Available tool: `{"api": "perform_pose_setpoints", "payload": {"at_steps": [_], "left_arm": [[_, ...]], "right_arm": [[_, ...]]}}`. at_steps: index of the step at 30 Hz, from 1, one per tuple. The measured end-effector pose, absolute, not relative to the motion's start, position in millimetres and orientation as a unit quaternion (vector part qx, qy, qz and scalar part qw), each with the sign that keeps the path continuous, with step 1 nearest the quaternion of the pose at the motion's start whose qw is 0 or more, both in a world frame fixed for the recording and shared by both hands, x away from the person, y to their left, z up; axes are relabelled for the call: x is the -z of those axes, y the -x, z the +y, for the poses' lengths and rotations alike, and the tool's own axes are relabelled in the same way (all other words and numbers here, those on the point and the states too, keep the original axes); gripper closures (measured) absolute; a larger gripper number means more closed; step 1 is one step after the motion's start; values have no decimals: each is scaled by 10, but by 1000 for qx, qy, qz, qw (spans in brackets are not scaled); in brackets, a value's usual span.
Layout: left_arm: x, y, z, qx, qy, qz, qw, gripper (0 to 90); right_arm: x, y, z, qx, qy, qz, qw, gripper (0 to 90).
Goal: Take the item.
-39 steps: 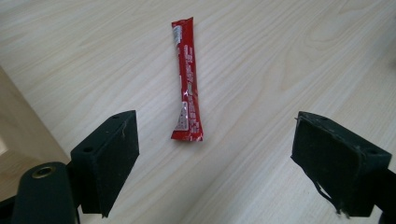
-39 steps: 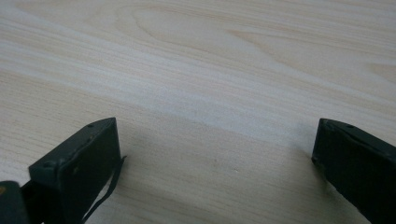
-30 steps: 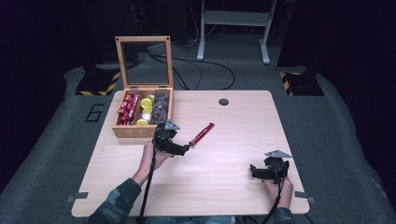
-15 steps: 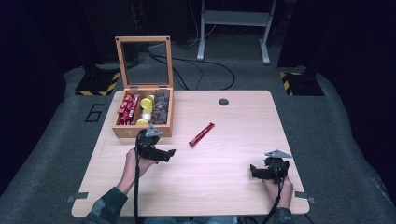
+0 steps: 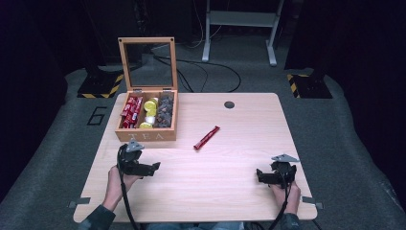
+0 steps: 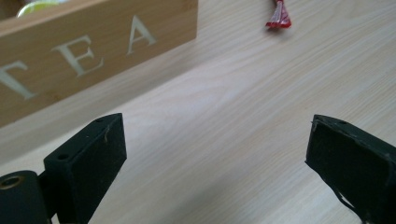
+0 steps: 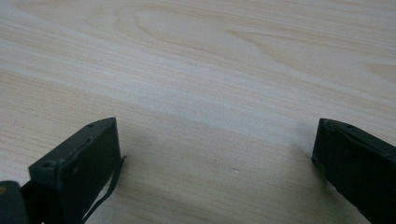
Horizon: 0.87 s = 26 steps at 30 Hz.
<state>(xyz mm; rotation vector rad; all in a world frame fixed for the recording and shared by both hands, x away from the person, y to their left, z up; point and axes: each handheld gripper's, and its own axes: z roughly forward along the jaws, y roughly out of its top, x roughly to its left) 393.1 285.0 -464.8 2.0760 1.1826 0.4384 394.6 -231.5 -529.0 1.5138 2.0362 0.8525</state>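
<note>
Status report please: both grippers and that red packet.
Left gripper open, empty. Right gripper open, empty. Red packet lies loose on table beside tea box. Nothing blocking.

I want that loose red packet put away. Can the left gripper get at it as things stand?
Probably yes. The left gripper is open and holds nothing, and bare table lies between it and the red packet, which lies flat and apart from the tea box.

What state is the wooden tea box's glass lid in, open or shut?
Open. The glass-paned lid stands upright behind the wooden tea box, leaving its filled compartments exposed.
</note>
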Motion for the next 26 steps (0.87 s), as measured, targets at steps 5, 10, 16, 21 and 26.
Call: {"api": "perform_pose_setpoints", "payload": {"at_steps": [5, 10, 16, 21, 26], "left_arm": [[4798, -3867, 3001, -160, -788, 481, 350, 2], [4978, -3824, 3136, -158, -780, 503, 336, 2], [5198, -3796, 3248, -161, -772, 523, 323, 1], [5259, -3741, 3266, -191, -769, 521, 317, 1], [5320, -3695, 3271, -222, -759, 518, 325, 0]], "right_arm": [[5290, -3946, -2315, -310, -550, 740, 230, 4], [5290, -3946, -2315, -310, -550, 740, 230, 4], [5290, -3947, -2311, -312, -552, 739, 230, 4], [5290, -3947, -2310, -312, -552, 738, 229, 4], [5292, -3947, -2309, -313, -551, 739, 230, 3]]}}
